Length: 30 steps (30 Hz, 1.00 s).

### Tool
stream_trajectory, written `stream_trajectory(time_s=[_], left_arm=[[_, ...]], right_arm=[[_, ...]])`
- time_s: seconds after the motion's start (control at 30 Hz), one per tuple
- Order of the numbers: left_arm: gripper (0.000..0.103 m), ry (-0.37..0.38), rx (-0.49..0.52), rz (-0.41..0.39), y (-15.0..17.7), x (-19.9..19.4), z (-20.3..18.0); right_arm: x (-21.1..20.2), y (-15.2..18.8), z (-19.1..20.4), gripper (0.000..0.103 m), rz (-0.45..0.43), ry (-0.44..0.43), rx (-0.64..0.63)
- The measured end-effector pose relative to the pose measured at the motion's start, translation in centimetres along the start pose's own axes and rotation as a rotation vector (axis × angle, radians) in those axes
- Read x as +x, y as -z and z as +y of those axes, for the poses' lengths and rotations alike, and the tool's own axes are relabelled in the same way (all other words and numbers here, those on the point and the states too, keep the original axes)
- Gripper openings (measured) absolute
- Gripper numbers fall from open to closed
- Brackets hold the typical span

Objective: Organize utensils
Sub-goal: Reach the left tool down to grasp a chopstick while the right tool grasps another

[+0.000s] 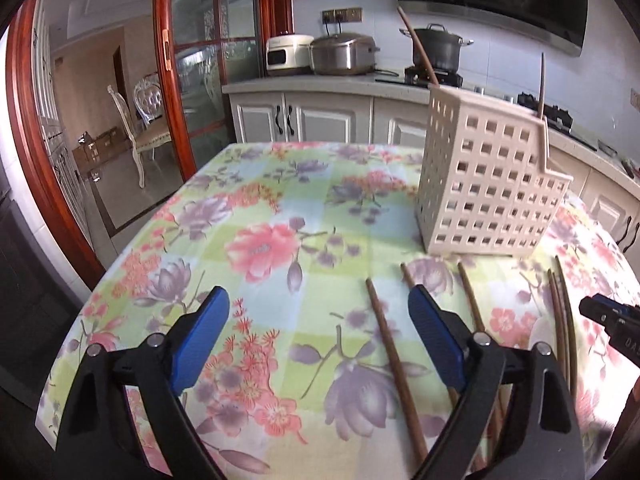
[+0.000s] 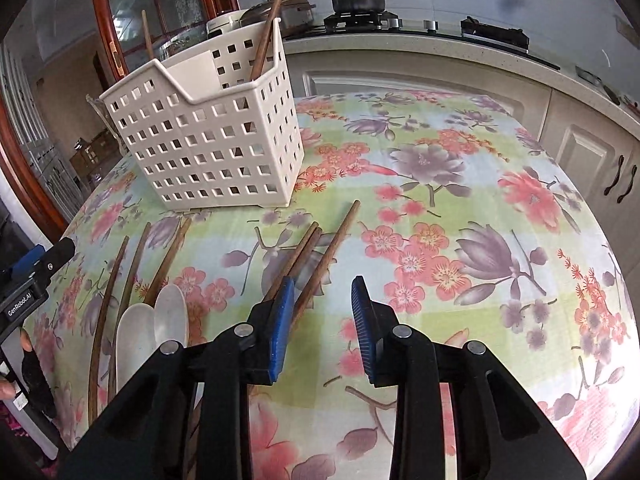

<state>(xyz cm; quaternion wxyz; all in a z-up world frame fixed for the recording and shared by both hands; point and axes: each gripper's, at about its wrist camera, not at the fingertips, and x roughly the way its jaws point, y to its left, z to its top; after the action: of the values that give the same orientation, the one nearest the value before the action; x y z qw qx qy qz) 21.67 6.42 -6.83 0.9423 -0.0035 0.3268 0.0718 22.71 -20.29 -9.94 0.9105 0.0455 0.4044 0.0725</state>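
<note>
With jaws apart, both grippers [image 1: 318, 308] [image 2: 322, 292] nr chopsticks [image 2: 320, 264].

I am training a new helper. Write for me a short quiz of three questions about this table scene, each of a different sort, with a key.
1. True or false: the white basket already holds at least one chopstick.
2. Which claw stands wider open? A) left claw B) right claw
3. Fill in: two white ___ lie on the floral tablecloth beside the loose chopsticks.

Key: 1 true; 2 A; 3 spoons.
</note>
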Motion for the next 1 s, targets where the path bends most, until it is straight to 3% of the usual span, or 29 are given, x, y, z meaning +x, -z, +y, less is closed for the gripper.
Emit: stream_trajectory(time_s=[0.33,0.43,0.63,0.9,1.0], left_arm=[[0.079,0.029,0.003,0.057,0.9,1.0,0.3],[0.079,0.046,0.007,0.073,1.1,1.2,0.1],[0.078,0.056,0.027,0.091,1.3,1.6,-0.9],[0.078,0.067,0.035,0.101,1.5,1.6,-1.2],[0.074,0.08,0.024,0.123,1.6,2.0,-1.2]], right_arm=[[2.1,-0.6,1.5,0.015,0.054,0.095,-0.059],[2.0,-0.6,1.0,0.013,0.059,0.075,-0.056],[1.8,-1.0,-0.7,0.012,0.081,-0.008,0.003],[3.0,-2.4,-0.6,0.013,0.088,0.03,-0.005],[3.4,-2.5,-0.3,0.013,0.081,0.06,-0.038]])
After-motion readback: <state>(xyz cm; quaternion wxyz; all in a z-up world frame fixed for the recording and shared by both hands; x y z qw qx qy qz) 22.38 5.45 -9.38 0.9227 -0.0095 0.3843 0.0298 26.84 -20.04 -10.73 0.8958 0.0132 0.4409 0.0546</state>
